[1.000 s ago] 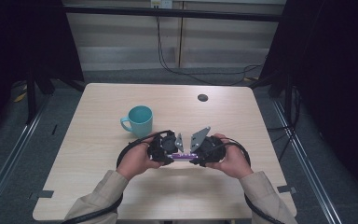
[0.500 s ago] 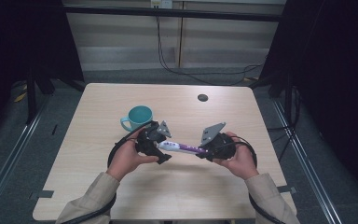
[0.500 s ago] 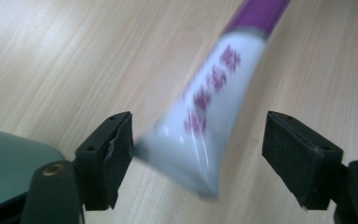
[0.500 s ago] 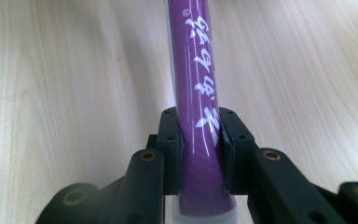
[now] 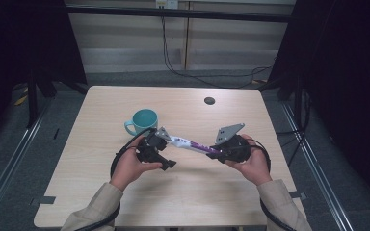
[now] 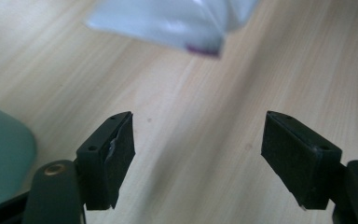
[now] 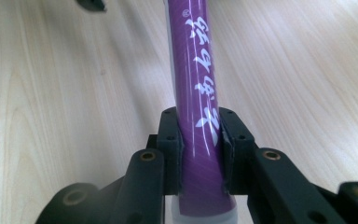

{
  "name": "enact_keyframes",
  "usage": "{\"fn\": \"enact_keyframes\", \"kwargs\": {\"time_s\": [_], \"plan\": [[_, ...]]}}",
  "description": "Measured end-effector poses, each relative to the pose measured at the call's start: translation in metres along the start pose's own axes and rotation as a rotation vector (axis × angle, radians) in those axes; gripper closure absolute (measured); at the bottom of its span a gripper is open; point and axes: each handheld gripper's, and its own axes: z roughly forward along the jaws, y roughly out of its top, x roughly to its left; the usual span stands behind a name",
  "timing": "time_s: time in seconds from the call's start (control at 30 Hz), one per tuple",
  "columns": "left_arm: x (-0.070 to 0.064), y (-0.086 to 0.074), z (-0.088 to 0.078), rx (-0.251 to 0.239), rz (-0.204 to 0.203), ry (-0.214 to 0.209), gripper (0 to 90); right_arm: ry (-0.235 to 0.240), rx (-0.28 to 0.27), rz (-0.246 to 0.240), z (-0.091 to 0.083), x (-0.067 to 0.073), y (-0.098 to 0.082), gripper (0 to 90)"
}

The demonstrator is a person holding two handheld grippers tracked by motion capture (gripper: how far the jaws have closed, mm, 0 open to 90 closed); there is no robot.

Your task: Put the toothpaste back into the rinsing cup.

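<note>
Clamping the purple tube (image 7: 199,140) near its flat end, the right hand-held gripper (image 5: 220,153) holds it above the counter (image 5: 188,192). Left hand-held gripper (image 6: 198,154) has just been opening, jaws wide, nothing between them, beside the teal mug (image 5: 143,120).

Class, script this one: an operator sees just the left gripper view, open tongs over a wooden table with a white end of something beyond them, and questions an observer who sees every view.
Operator: My left tongs have just been opening, with nothing between them. What is that white end?
Observer: It is one end of a purple-and-white tube.
Operator: Is anything holding it?
Observer: Yes, the right tongs are shut on its purple part.
Operator: And the green shape at my left edge?
Observer: That is a teal mug, standing upright on the table.
</note>
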Motion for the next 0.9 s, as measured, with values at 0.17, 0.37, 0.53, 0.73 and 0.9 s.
{"fn": "enact_keyframes", "kwargs": {"time_s": [0.17,0.37,0.53,0.73,0.9], "plan": [[-0.004,0.000,0.006,-0.037,-0.031,-0.021,26.2,-0.001,-0.029,0.013,0.003,0.001,0.002,72.8],[-0.012,0.009,0.008,-0.081,-0.025,-0.049,26.8,0.011,-0.048,0.018,0.011,0.006,0.008,72.7],[-0.009,0.013,0.005,-0.145,-0.054,-0.051,26.4,0.020,-0.078,0.024,0.017,0.009,0.012,72.7],[-0.004,0.013,0.001,-0.192,-0.094,-0.057,26.7,0.032,-0.107,0.042,0.021,0.012,0.013,72.7],[-0.002,0.015,-0.003,-0.217,-0.129,-0.064,27.5,0.026,-0.128,0.050,0.023,0.013,0.013,72.7]]}}
